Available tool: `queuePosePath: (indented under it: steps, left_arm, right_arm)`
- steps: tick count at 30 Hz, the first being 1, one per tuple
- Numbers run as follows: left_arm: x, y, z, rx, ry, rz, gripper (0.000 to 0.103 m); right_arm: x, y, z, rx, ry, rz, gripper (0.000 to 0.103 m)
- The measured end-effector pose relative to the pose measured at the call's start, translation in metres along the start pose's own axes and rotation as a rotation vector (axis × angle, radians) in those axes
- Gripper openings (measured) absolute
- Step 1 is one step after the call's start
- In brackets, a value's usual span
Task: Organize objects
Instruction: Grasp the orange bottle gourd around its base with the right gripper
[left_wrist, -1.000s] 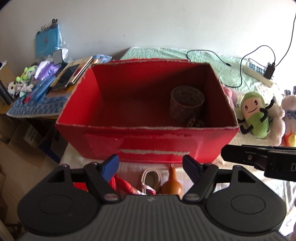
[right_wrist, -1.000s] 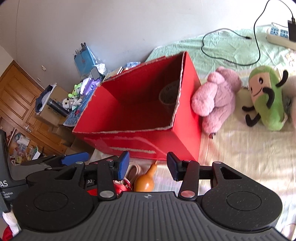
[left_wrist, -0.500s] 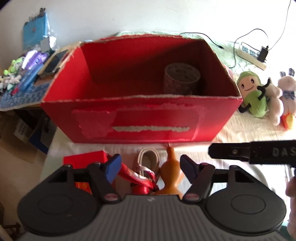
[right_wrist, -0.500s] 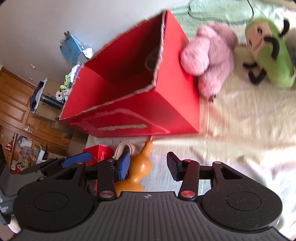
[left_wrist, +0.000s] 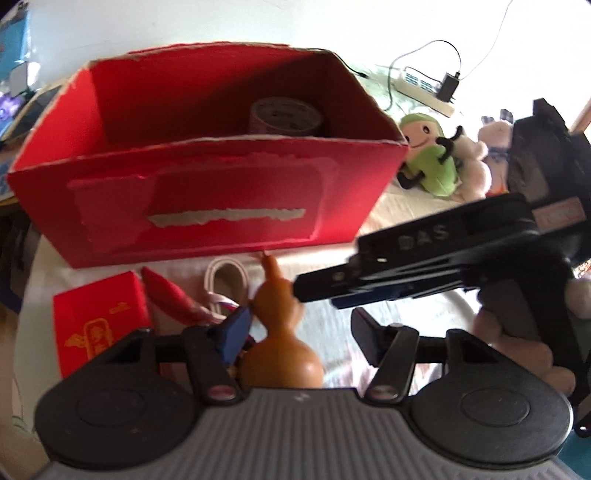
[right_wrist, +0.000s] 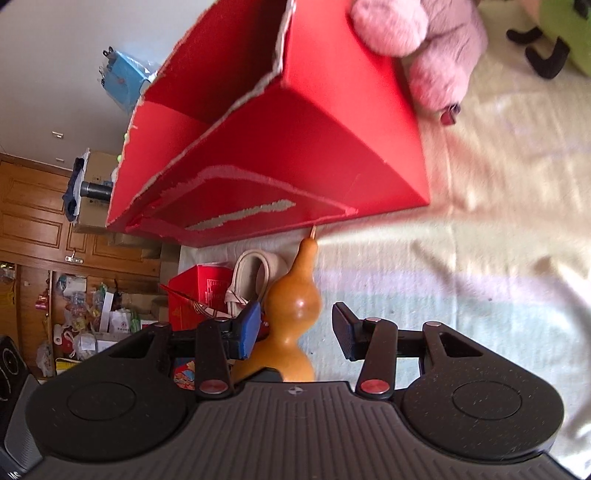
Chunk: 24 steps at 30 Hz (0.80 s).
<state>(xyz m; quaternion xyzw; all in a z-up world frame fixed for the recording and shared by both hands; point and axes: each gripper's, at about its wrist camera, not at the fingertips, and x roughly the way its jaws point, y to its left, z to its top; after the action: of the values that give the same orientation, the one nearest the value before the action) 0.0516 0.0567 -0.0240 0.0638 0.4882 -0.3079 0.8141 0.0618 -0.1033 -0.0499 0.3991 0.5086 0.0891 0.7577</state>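
Two close, downward wrist views, both sharing gourd (left_wrist: 280, 354) and red box (right_wrist: 295, 155)

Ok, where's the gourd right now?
The orange gourd lies on the bedsheet just in front of the red box, stem toward it, with the white strap loop on its left in both wrist views.

Orange gourd (left_wrist: 280, 354) between closing left gripper (left_wrist: 301, 334) fingers (left_wrist: 234, 330), before red box (left_wrist: 207, 195).
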Motion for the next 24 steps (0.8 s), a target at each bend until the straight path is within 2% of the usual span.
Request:
queuePosePath:
  steps: [9, 16, 24]
  left_arm:
    - [0.027, 0.006, -0.002, -0.044, 0.071, -0.063, 0.062]
    - [0.050, 0.005, 0.000, -0.058, 0.113, -0.063, 0.061]
    - [0.061, -0.014, 0.000, 0.034, 0.126, 0.000, 0.061]
  right_arm:
    - [0.009, -0.004, 0.002, 0.000, 0.048, 0.004, 0.048]
    - [0.010, -0.015, 0.005, 0.007, 0.072, 0.002, 0.047]
    - [0.005, -0.020, 0.007, -0.007, 0.076, 0.002, 0.047]
